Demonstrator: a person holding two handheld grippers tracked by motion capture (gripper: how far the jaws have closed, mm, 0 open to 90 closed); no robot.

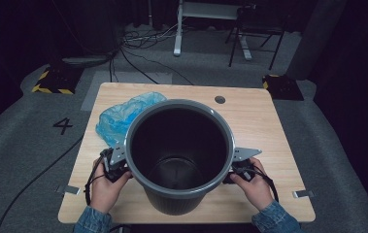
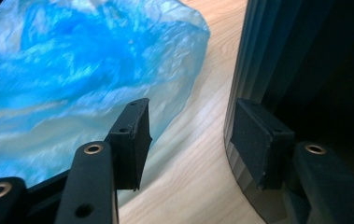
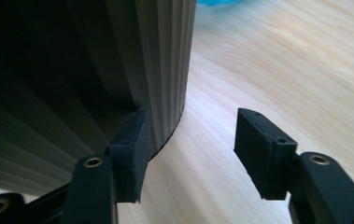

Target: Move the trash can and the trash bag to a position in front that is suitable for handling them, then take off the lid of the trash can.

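High view is showing the grey bin (image 1: 179,145) standing mid-table, both grippers flanking it at nine (image 1: 116,167) and three o'clock (image 1: 237,170), jaws gaping, pressing only one pad each; the bin risks sliding or tipping.

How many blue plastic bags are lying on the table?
1. The blue plastic bag lies crumpled on the table, at its far left, behind and beside the grey bin. The bin may hide another one.
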